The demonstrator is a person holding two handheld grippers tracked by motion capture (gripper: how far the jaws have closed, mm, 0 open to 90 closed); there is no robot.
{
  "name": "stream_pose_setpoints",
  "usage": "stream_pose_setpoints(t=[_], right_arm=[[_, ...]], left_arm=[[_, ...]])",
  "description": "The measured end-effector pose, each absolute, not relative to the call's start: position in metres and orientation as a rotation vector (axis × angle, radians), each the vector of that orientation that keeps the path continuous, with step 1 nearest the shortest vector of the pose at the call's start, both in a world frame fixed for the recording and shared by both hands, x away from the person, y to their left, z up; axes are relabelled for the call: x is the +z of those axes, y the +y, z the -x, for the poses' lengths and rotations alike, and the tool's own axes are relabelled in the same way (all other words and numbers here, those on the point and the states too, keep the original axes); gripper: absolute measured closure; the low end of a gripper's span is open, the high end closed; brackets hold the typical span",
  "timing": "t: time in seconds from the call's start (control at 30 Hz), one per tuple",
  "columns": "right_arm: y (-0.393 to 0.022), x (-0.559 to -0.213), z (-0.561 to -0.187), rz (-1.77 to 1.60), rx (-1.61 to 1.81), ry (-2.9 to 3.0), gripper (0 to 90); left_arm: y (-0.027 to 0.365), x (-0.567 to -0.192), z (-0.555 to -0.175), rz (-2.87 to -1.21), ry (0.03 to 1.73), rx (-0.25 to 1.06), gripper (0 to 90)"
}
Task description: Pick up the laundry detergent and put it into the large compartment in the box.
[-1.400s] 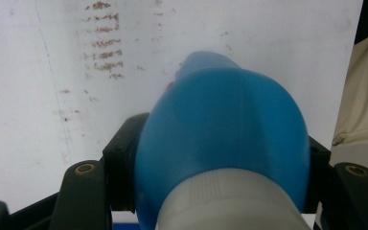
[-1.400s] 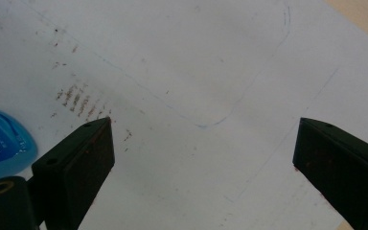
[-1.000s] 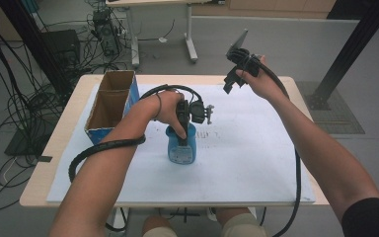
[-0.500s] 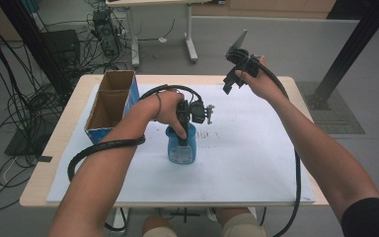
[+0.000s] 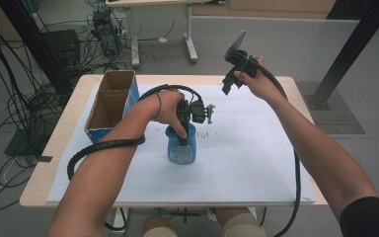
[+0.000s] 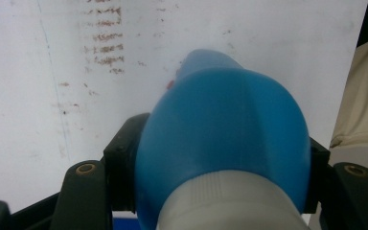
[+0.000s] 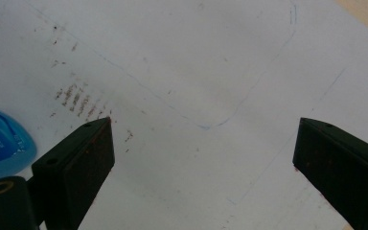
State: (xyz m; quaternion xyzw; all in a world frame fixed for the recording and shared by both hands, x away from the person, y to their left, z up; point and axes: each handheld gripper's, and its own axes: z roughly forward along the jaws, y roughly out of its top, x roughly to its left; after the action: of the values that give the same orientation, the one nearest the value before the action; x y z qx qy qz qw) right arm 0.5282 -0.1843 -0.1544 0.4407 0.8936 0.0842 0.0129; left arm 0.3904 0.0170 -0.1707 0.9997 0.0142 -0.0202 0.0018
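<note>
While the left gripper (image 5: 182,129) clamps the blue bottle (image 5: 181,145), upright mid-table on the white sheet (image 5: 256,163), the right gripper (image 5: 233,81) hangs open over the far edge. Grasp step done, I judge; next comes a steady lift.
</note>
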Motion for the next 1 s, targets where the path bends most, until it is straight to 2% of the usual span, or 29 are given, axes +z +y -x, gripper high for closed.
stream_pose_setpoints(t=[1.0], right_arm=[[-0.1816,-0.1587,-0.5259,-1.367,0.26,2.789,7.0]], left_arm=[[0.0151,-0.1706,-0.3902,-3.146,0.07,-0.063,37.5]])
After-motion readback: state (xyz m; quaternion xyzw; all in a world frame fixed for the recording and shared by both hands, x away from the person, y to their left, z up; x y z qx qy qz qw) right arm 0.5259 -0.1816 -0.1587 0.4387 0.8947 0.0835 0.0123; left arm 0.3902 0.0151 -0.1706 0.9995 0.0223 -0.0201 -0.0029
